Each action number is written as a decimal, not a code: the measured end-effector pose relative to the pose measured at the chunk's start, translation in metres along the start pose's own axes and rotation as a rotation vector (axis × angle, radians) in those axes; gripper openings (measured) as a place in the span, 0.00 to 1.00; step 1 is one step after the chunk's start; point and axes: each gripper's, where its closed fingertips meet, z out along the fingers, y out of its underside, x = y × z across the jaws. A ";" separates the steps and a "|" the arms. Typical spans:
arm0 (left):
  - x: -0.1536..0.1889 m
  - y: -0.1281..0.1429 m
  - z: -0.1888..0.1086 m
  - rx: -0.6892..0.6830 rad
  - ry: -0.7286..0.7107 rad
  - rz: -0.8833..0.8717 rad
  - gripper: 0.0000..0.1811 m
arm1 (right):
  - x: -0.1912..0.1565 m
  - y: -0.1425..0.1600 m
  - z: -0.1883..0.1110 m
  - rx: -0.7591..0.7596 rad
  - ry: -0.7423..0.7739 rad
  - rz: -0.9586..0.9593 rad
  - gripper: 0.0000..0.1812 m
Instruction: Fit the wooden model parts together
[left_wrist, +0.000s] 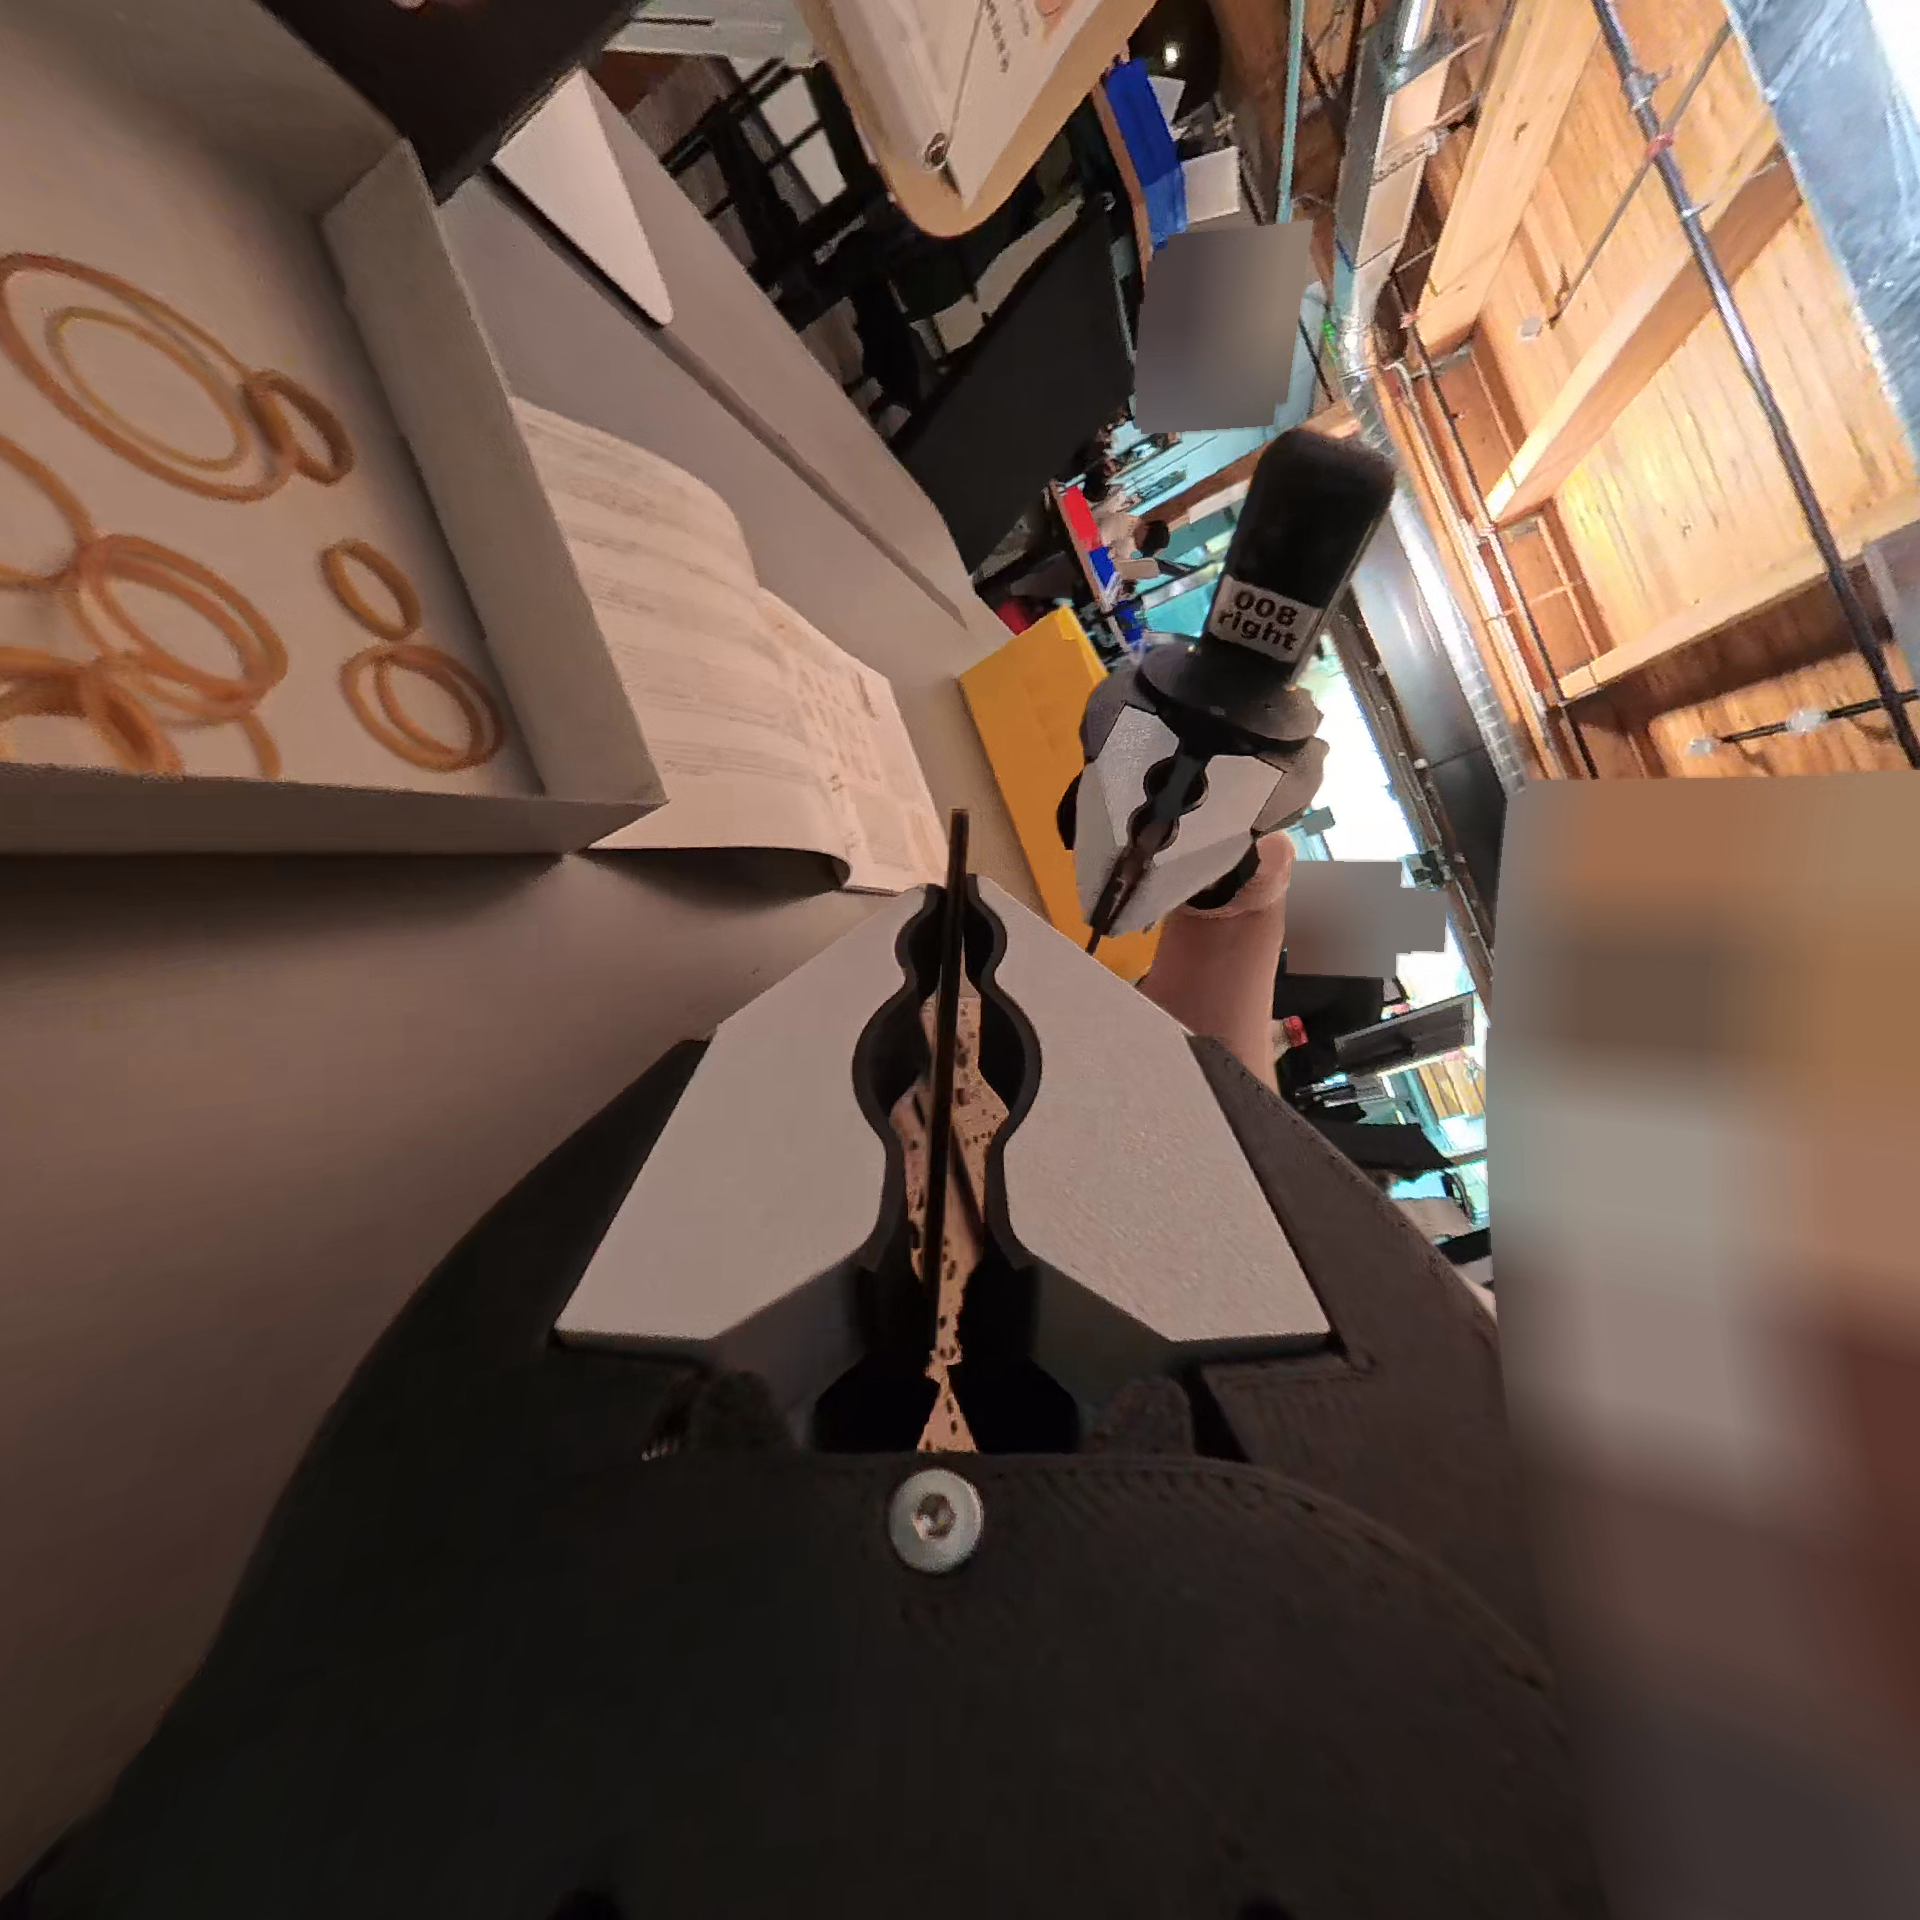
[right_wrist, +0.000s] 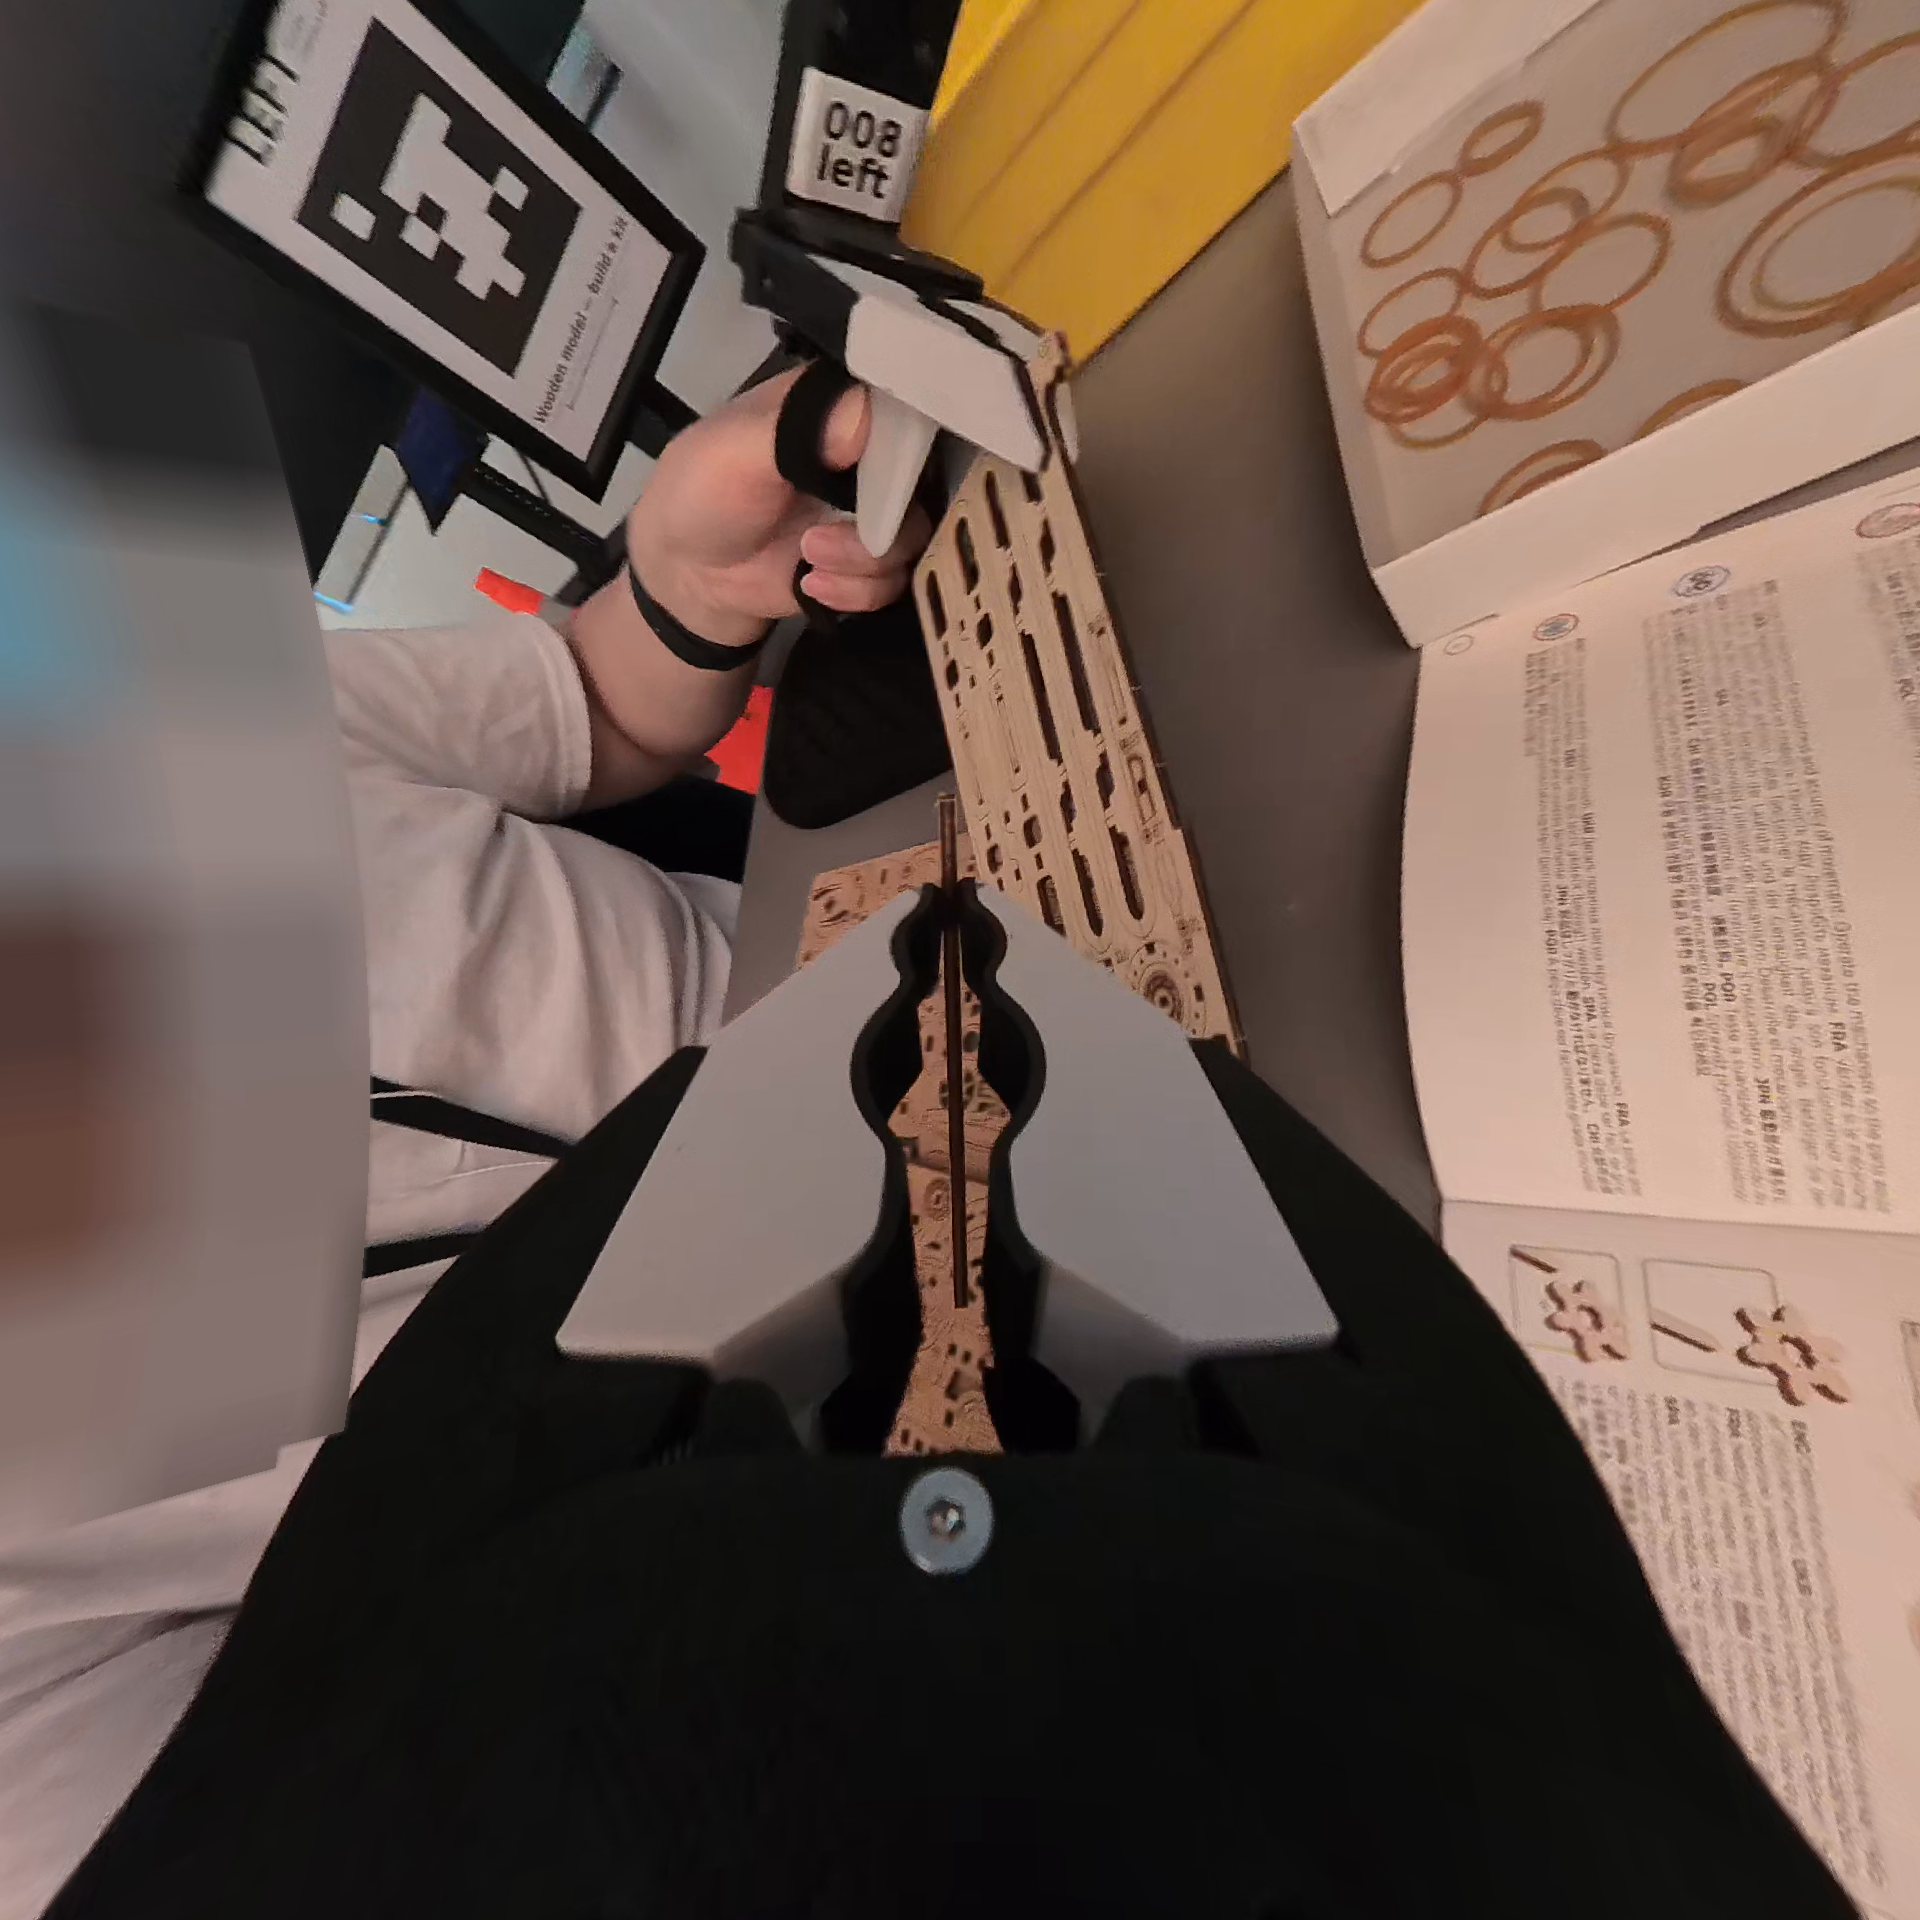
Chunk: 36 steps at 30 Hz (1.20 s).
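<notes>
Sheets held edge-on, one in each gripper. Left gripper (left_wrist: 958, 914) jaws pinched on a wooden sheet (right_wrist: 1070, 748), its long axis running along the fingers, seen flat from the right wrist view. Right gripper (right_wrist: 948, 914) jaws pinched on a second sheet (right_wrist: 948, 1039), also lengthwise. Grippers near each other above the table (right_wrist: 1278, 582), booklet (right_wrist: 1662, 935) and ring tray (right_wrist: 1621, 447) to the right. Judgement: parts not yet freed or joined

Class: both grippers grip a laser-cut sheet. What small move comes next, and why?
Probably lay the left gripper's wooden sheet flat on the table: it hangs edge-on, and the right gripper, shut on its own thin piece, cannot press parts out.
</notes>
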 end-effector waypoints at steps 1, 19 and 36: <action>-0.003 0.003 0.000 -0.002 -0.016 0.004 0.00 | 0.005 0.000 0.004 0.003 0.021 0.001 0.01; -0.033 0.017 -0.012 -0.001 -0.096 -0.140 0.00 | 0.073 0.009 0.011 0.041 0.218 0.136 0.01; -0.061 0.033 -0.029 -0.127 -0.366 -0.118 0.17 | 0.075 0.027 0.031 -0.080 0.237 0.119 0.01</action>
